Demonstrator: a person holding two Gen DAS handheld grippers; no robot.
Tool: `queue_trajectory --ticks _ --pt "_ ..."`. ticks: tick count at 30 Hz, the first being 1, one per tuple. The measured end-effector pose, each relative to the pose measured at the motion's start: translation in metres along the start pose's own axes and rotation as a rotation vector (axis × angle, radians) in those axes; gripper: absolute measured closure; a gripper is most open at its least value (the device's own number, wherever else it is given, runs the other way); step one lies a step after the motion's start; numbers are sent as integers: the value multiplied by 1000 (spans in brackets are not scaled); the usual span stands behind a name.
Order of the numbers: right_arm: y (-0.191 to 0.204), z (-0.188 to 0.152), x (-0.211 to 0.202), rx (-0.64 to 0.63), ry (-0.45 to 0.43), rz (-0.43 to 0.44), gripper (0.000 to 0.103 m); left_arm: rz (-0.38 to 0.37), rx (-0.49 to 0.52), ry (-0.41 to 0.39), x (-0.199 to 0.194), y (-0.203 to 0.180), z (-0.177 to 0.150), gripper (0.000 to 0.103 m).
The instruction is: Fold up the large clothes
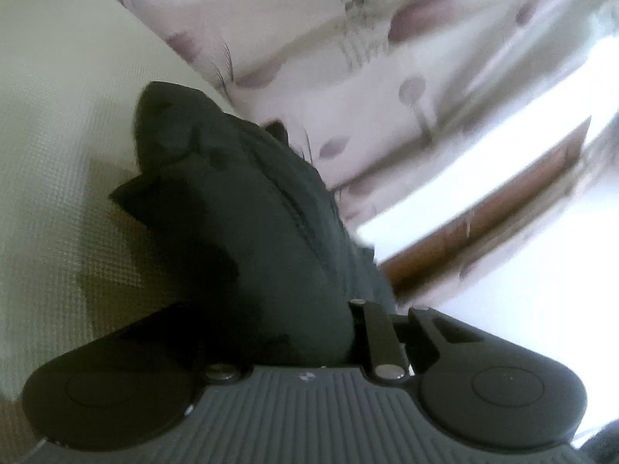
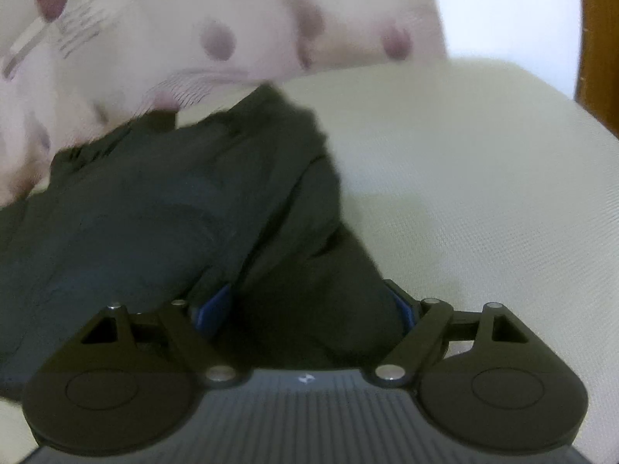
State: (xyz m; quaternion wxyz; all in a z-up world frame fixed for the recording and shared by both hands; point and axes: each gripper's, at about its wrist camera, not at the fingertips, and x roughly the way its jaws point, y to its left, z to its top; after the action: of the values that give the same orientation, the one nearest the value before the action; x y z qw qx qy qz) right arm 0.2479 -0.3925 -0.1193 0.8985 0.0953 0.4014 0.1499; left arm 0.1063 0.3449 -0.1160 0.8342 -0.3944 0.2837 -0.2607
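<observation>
A dark grey-green garment (image 1: 247, 216) hangs bunched from my left gripper (image 1: 305, 332), whose fingers are buried in the cloth; the jaws stand close together, shut on it. In the right wrist view the same dark garment (image 2: 162, 208) drapes over my right gripper (image 2: 309, 309). Its blue-padded fingers (image 2: 214, 301) stand apart with a thick fold of cloth clamped between them. The garment lies partly on a cream textured mattress (image 2: 464, 178).
A white bedsheet with purple dots and grass print (image 1: 348, 58) lies crumpled behind the garment and also shows in the right wrist view (image 2: 154, 31). A brown wooden bed frame (image 1: 483, 201) runs at the right. The cream mattress (image 1: 58, 116) spreads left.
</observation>
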Motion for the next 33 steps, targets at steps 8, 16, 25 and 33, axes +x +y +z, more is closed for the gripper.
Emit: queue_trajectory --ticks 8,16,25,33 --pt "5 -20 -91 -140 8 79 20 101 -108 -56 -49 -41 25 80" --pt "8 11 -165 -391 -292 357 37 216 -64 11 -30 -94 36 81" --pt "3 12 -49 -686 -111 466 80 284 -10 82 11 -165 37 80" --pt "-74 40 -21 -304 -57 637 81 311 179 287 135 -255 15 76"
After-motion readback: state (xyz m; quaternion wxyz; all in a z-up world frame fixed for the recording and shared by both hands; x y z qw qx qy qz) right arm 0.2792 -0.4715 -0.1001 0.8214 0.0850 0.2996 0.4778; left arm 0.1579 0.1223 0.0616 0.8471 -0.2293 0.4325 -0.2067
